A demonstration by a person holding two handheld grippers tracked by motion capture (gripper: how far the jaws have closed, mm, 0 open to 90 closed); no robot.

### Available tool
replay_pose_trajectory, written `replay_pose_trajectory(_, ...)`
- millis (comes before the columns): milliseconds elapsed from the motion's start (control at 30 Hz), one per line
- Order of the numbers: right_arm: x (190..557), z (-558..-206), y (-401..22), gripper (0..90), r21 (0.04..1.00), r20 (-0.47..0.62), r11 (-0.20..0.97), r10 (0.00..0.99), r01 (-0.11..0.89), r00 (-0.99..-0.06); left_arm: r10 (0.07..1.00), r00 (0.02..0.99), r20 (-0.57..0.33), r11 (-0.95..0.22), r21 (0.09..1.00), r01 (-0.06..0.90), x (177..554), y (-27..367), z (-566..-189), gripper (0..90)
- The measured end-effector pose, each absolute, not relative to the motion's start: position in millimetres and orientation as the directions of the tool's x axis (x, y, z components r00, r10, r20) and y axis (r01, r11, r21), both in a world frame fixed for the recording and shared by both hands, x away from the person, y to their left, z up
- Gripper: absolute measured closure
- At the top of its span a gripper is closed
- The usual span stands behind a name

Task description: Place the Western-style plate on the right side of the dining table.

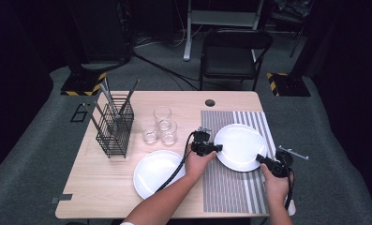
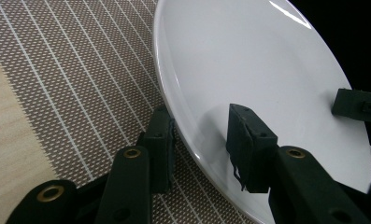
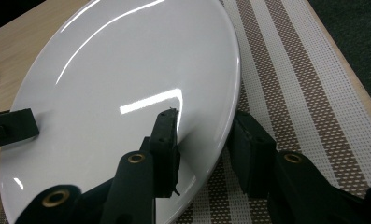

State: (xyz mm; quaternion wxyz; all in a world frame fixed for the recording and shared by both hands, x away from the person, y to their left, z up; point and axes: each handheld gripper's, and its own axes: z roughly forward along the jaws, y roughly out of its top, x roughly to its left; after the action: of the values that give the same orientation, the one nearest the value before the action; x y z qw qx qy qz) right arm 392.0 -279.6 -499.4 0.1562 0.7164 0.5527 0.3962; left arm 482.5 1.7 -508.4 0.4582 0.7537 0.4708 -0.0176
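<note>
A white plate (image 1: pixel 242 143) lies on the striped placemat (image 1: pixel 230 187) at the table's right. My left gripper (image 1: pixel 219 147) stands at the plate's left rim and my right gripper (image 1: pixel 260 158) at its near right rim. In the left gripper view the left gripper (image 2: pixel 204 140) straddles the plate (image 2: pixel 248 60) rim, one jaw over the dish and one outside on the placemat (image 2: pixel 80 70), with a gap showing. The right gripper (image 3: pixel 206 140) straddles the plate (image 3: pixel 127 70) rim the same way, not pressing.
A second white plate (image 1: pixel 158 173) sits on the bare wood table (image 1: pixel 104 187) left of the placemat. Three clear glasses (image 1: pixel 160 124) stand behind it, and a black wire rack (image 1: pixel 114 126) with utensils is at the far left. A folding chair (image 1: pixel 235 56) stands beyond the table.
</note>
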Motion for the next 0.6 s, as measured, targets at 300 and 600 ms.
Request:
replay_pose_trajectory(300,392.8,-501.1,-281.1,63.5,0.660,0.395,-0.347,0.915,0.666,0.085,0.693,0.551,-0.465,-0.131,0.670,0.731,482.8,-0.3,-510.9,61.9)
replay_pose_trajectory(600,393.9,-503.7,-282.3,63.5,0.660,0.388,-0.340,0.918,0.669,0.084,0.696,0.547,-0.465,-0.134,0.665,0.735,483.8,-2.0,-514.0,61.8)
